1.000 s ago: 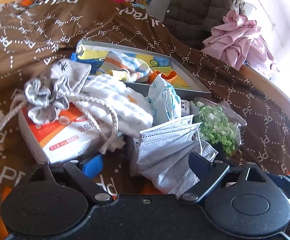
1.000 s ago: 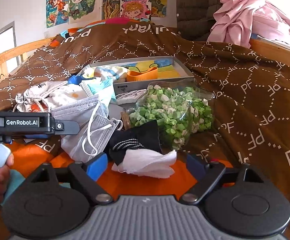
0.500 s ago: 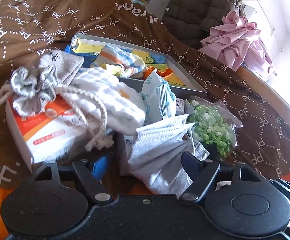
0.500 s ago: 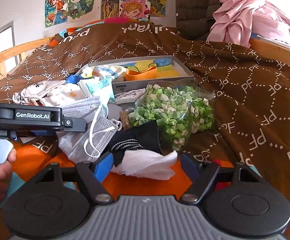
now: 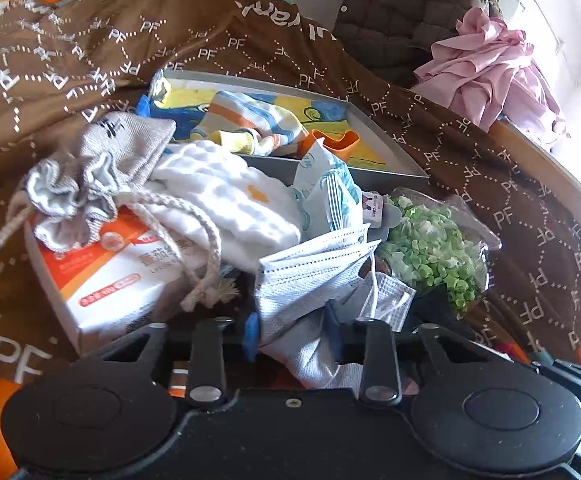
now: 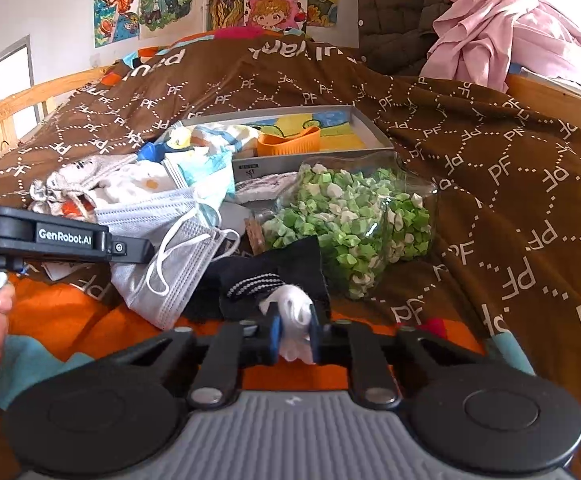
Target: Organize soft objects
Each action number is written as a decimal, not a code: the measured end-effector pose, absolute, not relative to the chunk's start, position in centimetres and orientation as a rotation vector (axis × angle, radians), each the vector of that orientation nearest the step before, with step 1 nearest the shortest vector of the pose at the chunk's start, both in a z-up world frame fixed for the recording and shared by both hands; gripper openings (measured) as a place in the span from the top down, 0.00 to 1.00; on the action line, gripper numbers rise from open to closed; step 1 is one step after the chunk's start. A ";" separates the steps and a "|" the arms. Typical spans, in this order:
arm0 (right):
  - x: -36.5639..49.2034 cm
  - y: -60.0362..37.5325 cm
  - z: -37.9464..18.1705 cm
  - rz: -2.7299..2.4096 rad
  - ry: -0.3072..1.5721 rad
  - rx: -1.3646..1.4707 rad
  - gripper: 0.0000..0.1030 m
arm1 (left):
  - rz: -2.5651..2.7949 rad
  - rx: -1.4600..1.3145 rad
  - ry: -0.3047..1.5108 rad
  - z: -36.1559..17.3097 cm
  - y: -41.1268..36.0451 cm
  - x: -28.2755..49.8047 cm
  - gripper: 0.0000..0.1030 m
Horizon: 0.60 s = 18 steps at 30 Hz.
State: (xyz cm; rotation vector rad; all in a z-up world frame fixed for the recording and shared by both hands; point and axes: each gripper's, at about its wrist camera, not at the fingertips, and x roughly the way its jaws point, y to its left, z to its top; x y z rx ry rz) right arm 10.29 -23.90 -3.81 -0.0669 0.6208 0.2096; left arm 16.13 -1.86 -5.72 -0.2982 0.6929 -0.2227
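A pile of soft things lies on the brown bedspread in front of a grey tray [image 5: 386, 176]. My left gripper [image 5: 294, 330] is shut on the grey face masks [image 5: 310, 280], which also show in the right wrist view [image 6: 170, 248]. My right gripper [image 6: 294, 334] is shut on a crumpled white tissue [image 6: 296, 316] lying on a black sock [image 6: 274, 276]. A grey drawstring pouch [image 5: 94, 176] and a white waffle cloth [image 5: 230, 204] rest on an orange-white box [image 5: 114, 276]. A striped cloth [image 5: 250, 120] lies in the tray.
A clear bag of green paper stars [image 6: 346, 216] lies right of the pile. An orange cup [image 6: 290, 142] sits in the tray. A dark jacket [image 6: 394, 12] and pink clothes [image 6: 506, 28] lie at the bed's far end. Wooden rails [image 6: 22, 100] edge the bed.
Both grippers have closed: the left onto the face masks, the right onto the white tissue. Both were open a second ago. The left gripper also moved slightly forward into the pile.
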 end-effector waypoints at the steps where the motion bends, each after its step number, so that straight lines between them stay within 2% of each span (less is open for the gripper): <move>1: 10.2 -23.8 -3.7 0.216 0.621 -0.068 0.87 | -0.221 -0.290 0.690 -5.6 -1.9 16.0 0.74; 7: 9.0 -23.3 -3.2 0.248 0.627 -0.077 0.89 | -0.239 -0.259 0.681 -4.7 -2.0 15.2 0.89; 18: 6.0 -24.6 -1.0 0.249 0.595 0.033 0.91 | -0.276 -0.214 0.664 -3.3 -3.6 12.1 0.94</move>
